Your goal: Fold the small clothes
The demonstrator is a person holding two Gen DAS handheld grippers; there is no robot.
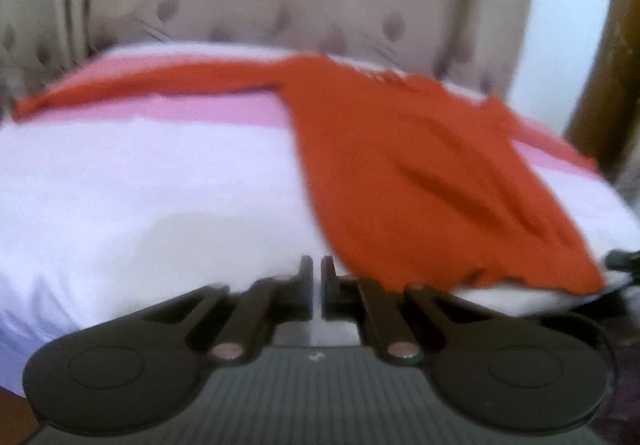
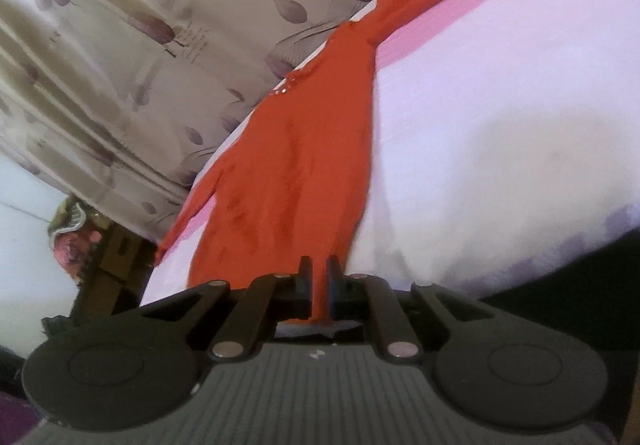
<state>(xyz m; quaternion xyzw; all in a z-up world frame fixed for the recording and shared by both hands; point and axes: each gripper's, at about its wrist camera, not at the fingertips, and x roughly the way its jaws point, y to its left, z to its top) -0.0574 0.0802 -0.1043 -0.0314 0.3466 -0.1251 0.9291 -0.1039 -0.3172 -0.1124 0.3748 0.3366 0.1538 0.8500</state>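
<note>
A: What is seen at the left?

B: In the left wrist view, the left tool [image 1: 317, 273] is seen with its jaws drawn together; only a thin slit is left between them, and no cloth can be made out in it. The picture is blurred, so a thin edge cannot be ruled out. A white and pink sheet [image 1: 140, 185] is spread below it.

A: And the garment?

B: An orange garment [image 1: 420, 173] is laid on the sheet, to the right of the left tool's tips. One long sleeve is stretched away to the left along the pink band. The near hem is lying just beside the tips.

A: What is shown further right?

B: In the right wrist view, the right tool [image 2: 319, 273] is clamped on the near edge of the garment [image 2: 304, 165]; a strip of orange cloth is pinched between the jaws. The body of the garment is stretched away from it across the sheet [image 2: 500, 125]. A leaf-patterned curtain [image 2: 140, 45] is hung behind the bed.
</note>
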